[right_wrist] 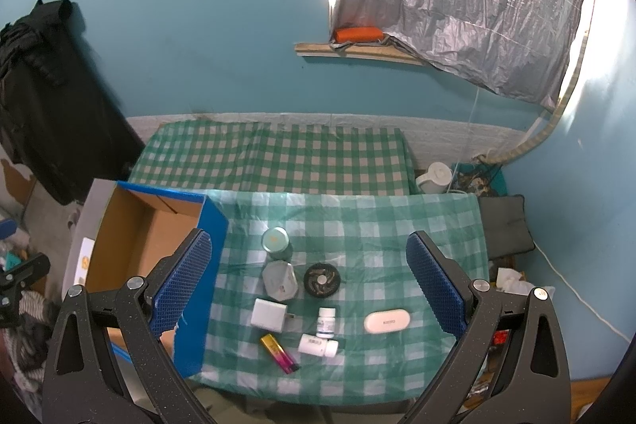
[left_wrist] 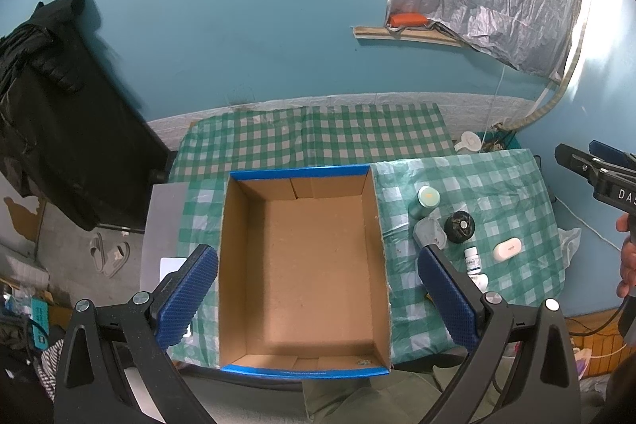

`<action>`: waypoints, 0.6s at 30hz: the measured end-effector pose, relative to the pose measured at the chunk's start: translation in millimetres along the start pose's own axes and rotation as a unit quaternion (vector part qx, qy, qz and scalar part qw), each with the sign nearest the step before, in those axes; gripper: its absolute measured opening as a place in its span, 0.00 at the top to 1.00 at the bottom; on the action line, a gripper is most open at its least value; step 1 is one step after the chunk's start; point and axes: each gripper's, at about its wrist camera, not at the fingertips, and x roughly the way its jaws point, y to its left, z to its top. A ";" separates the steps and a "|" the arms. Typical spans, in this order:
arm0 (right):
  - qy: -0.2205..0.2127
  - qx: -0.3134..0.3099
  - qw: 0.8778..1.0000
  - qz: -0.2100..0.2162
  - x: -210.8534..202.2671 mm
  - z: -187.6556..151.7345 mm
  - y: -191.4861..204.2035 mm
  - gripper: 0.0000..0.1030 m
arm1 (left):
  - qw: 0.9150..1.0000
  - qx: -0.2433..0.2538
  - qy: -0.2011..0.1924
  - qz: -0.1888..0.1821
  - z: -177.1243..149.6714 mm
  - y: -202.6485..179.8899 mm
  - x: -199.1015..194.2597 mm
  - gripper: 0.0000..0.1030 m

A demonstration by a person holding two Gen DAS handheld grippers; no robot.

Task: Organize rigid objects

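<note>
An empty cardboard box [left_wrist: 302, 265] with blue outer sides sits on the green checked table; it also shows at the left in the right wrist view [right_wrist: 159, 221]. My left gripper [left_wrist: 318, 299] is open above the box, holding nothing. My right gripper [right_wrist: 310, 289] is open above a group of small objects: a green jar [right_wrist: 275, 240], a grey hexagonal container [right_wrist: 280, 280], a black round disc [right_wrist: 322, 280], a white charger [right_wrist: 269, 314], an upright white pill bottle [right_wrist: 326, 321], a lying white bottle [right_wrist: 318, 345], a yellow-pink lighter [right_wrist: 279, 353] and a white oval case [right_wrist: 387, 321].
A second checked table [right_wrist: 274, 157] stands behind, against the blue wall. A white kettle [right_wrist: 435, 177] and a dark cushion [right_wrist: 507, 225] lie at the right. A black jacket [left_wrist: 51, 114] hangs at the left. Sandals [left_wrist: 109, 253] lie on the floor.
</note>
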 end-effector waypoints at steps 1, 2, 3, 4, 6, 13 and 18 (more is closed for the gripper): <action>0.000 0.000 1.000 -0.001 -0.2 -0.8 0.3 0.04 | 1.000 0.000 0.000 0.000 -0.1 0.0 0.0 0.01; 0.000 0.000 1.000 -0.001 -0.9 -1.9 0.4 0.04 | 1.000 0.000 0.000 0.000 -0.1 -0.1 0.2 0.01; -0.001 0.000 1.000 -0.001 -1.1 -1.9 0.3 0.04 | 1.000 0.000 0.000 0.000 -0.2 -0.1 0.1 0.01; -0.001 0.000 1.000 -0.001 -1.1 -1.7 0.3 0.04 | 1.000 -0.001 0.000 0.000 -0.3 -0.2 -0.2 0.01; -0.001 0.000 1.000 -0.001 -1.7 -3.0 0.3 0.04 | 1.000 0.000 0.000 0.000 0.2 -0.3 0.2 0.01; 0.001 0.001 1.000 -0.001 -3.3 -5.7 -0.4 0.04 | 1.000 0.000 0.000 -0.001 0.2 0.0 0.2 0.01; 0.003 0.000 1.000 -0.002 -6.4 -8.8 -0.3 0.04 | 1.000 0.003 -0.001 -0.002 -5.9 -1.3 -0.9 0.01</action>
